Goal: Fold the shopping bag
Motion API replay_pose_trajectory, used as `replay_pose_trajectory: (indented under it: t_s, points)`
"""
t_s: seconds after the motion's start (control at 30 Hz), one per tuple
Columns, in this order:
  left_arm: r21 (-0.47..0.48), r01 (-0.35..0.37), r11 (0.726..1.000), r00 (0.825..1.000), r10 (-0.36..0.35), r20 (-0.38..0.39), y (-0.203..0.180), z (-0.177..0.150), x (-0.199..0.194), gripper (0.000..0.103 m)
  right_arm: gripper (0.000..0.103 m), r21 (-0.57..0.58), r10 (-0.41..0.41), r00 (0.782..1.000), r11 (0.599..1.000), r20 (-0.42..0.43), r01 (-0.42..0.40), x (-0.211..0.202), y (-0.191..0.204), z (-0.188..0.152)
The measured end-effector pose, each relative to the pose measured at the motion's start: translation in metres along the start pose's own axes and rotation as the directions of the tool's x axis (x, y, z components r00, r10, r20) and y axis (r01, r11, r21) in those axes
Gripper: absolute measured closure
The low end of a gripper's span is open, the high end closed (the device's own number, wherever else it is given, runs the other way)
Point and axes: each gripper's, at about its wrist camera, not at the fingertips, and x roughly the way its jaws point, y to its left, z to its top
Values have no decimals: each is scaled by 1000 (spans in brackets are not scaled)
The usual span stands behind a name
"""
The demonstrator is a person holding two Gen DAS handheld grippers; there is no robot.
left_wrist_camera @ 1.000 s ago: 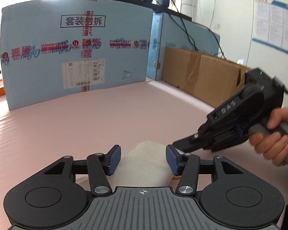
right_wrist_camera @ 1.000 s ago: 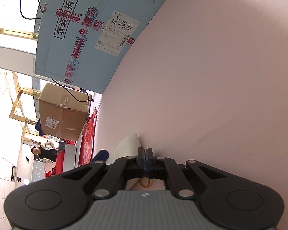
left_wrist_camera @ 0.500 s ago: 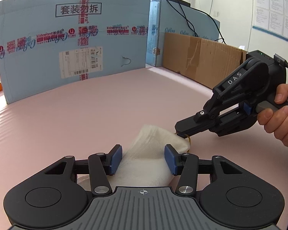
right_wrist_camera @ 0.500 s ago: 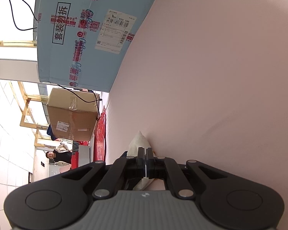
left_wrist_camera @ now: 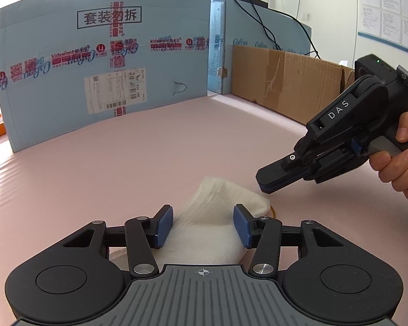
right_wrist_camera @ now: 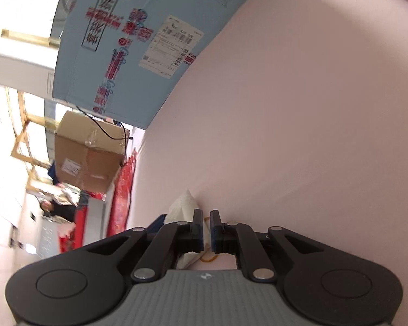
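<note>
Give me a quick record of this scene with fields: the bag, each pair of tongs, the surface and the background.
bag: white shopping bag, folded small, lying on the table
left tongs: pads either side of the bag, not pressing it
right tongs: jaws opening, just beside the bag's right corner, nothing between the pads
hand: grips the right tongs' handle
surface: pink table
background: blue carton, brown cardboard box

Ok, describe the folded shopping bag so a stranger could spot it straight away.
Start from the wide pink table in front of the blue cartons. Near its front edge lies the shopping bag, between the left tool's blue pads. It is the only white, crinkly bundle there.
</note>
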Motion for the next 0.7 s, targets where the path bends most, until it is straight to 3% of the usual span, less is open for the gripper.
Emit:
replay_pose_trajectory:
  t_s: [0.07,0.13,0.2,0.3,0.37,0.57,0.63,0.7]
  points:
    - [24,-20,1000,1000,20,0,-4,0,0,53,75,-152,-69,998,986,-4,68,2,18,-4]
    - [43,-36,998,999,36,1,-7,0,-1,53,76,-314,-140,990,940,2,134,7,36,-11]
    - [49,-47,998,999,47,0,-7,-1,-3,53,87,-462,-232,972,859,28,219,15,53,-20]
    - [49,-49,998,999,49,1,-7,-1,-3,53,88,-616,-322,945,734,58,287,25,70,-37]
    - [57,-55,997,999,55,4,-9,-1,-4,53,84,-672,-362,930,672,70,312,31,79,-45]
    - [54,-51,997,999,51,7,-8,-1,-4,53,85,-759,-421,904,564,73,324,40,93,-57]
    - [51,-49,998,999,48,7,-8,-1,-4,53,92,-798,-417,905,518,80,309,40,95,-63]
    - [47,-45,998,999,45,8,-7,-1,-4,53,101,-799,-391,918,530,65,282,38,95,-63]
